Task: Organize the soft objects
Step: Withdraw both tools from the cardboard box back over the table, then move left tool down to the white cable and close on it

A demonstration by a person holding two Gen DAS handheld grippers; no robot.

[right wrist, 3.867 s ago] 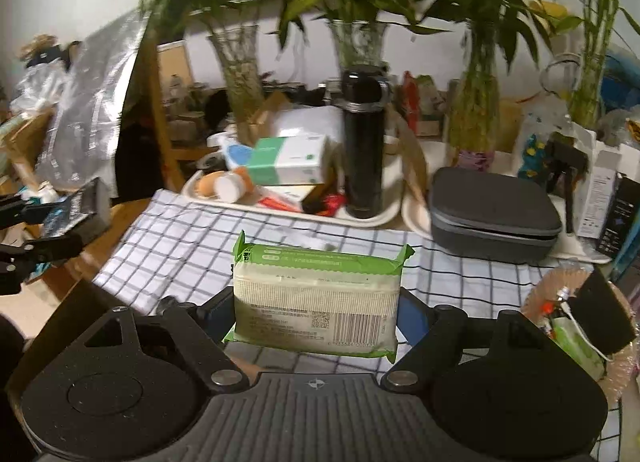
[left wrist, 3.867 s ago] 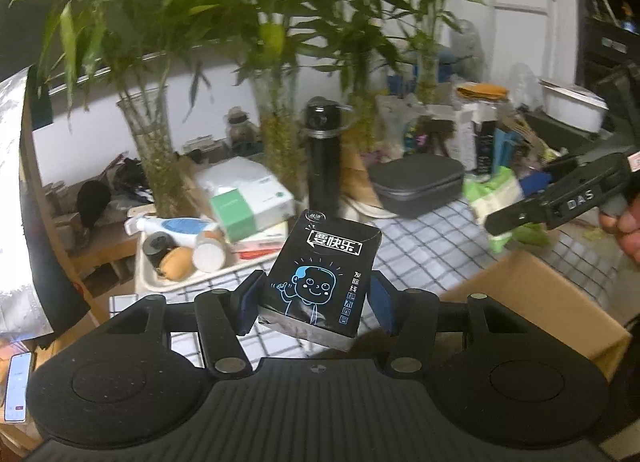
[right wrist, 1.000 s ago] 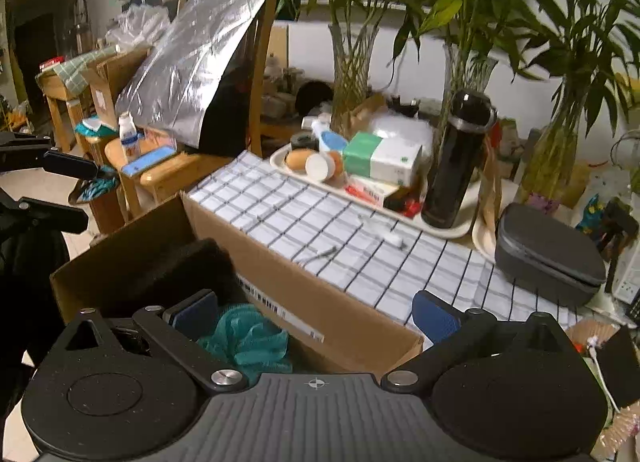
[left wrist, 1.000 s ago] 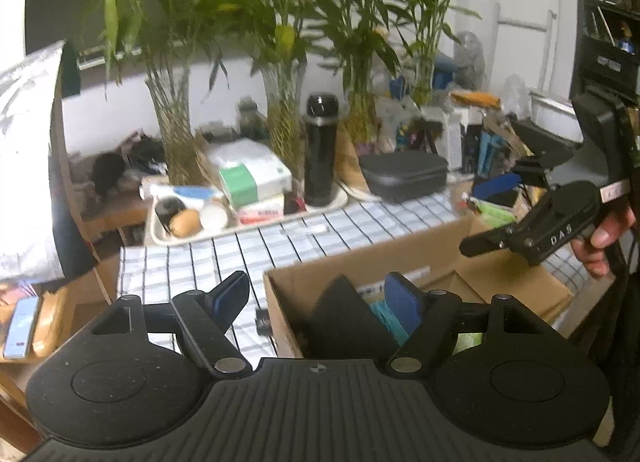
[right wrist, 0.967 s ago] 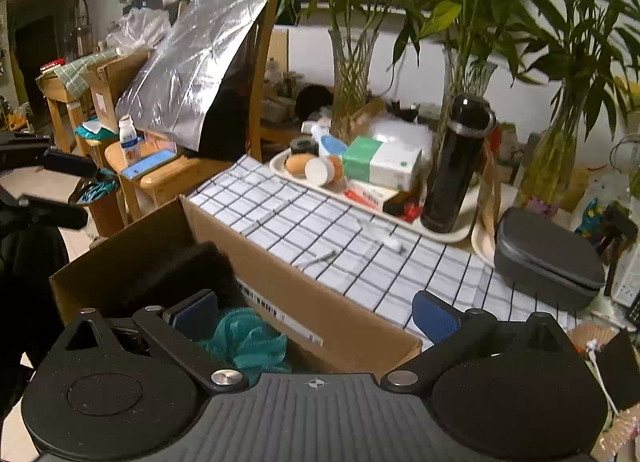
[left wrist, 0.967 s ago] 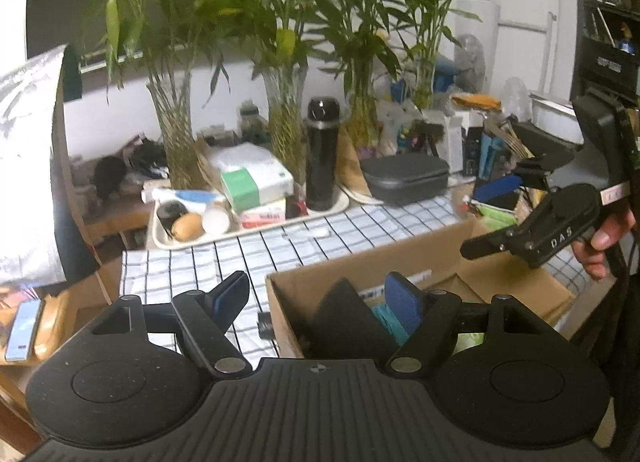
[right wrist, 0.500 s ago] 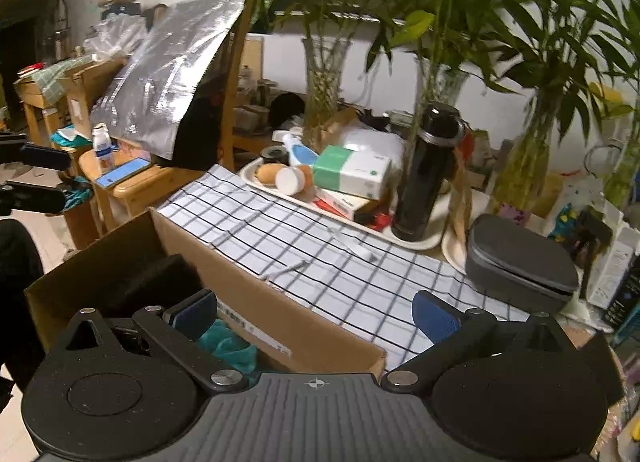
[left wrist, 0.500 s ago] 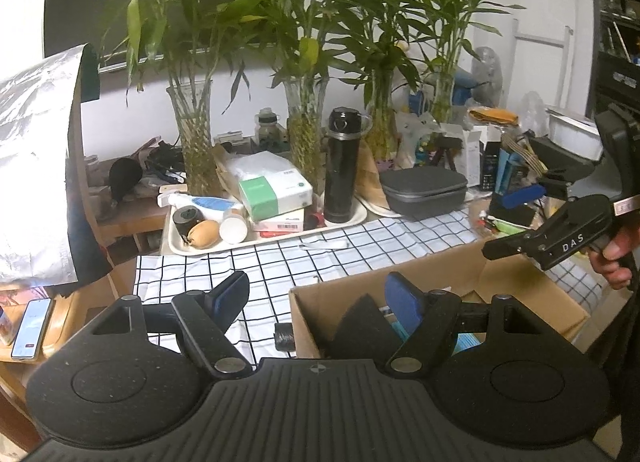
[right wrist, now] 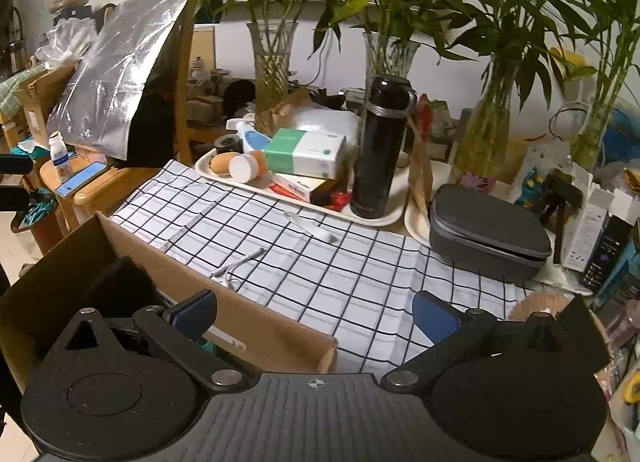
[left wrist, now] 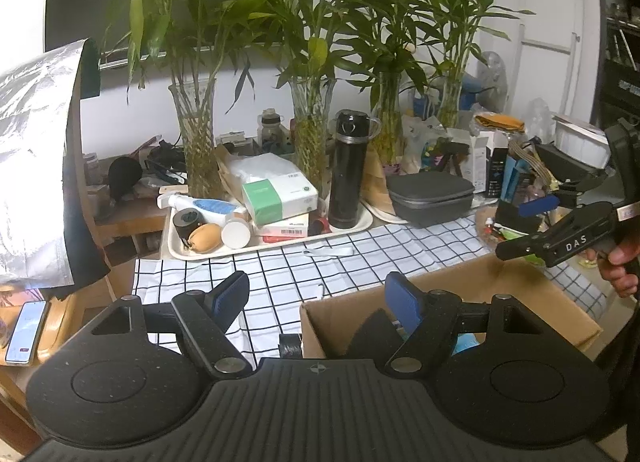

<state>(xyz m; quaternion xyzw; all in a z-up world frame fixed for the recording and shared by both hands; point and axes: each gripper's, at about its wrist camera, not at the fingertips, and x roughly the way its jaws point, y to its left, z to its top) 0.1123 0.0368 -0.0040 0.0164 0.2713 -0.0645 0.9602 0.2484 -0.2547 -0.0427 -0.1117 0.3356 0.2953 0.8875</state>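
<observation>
Now that both grippers are empty, where moments earlier the left one carried a black cartoon-printed pack and the right one a green-wrapped pack, both soft packs appear to have gone into the cardboard box (left wrist: 516,286), though neither pack can be made out in it from either view. The left gripper (left wrist: 318,298) has its blue pads spread apart with nothing between them, hovering over the box's near left corner. The right gripper (right wrist: 314,316) also stands wide open and empty, above the box's right end and the checked tablecloth (right wrist: 320,262). Compared with a second ago both views have lifted away from the box, so less of its inside shows. Inside it, one black fuzzy item (right wrist: 120,282) leans against the far wall, and a sliver of one teal item (left wrist: 464,342) peeks out beside it. That suggests this drop-off is done and the next soft thing must be found. Counted: one box, two grippers, four glass vases of bamboo along the far wall, one black flask (left wrist: 348,170), one grey zip case (left wrist: 430,196), one tissue pack (left wrist: 280,196) on one cream tray (left wrist: 272,244), and one phone (left wrist: 22,326) at the near left.
</observation>
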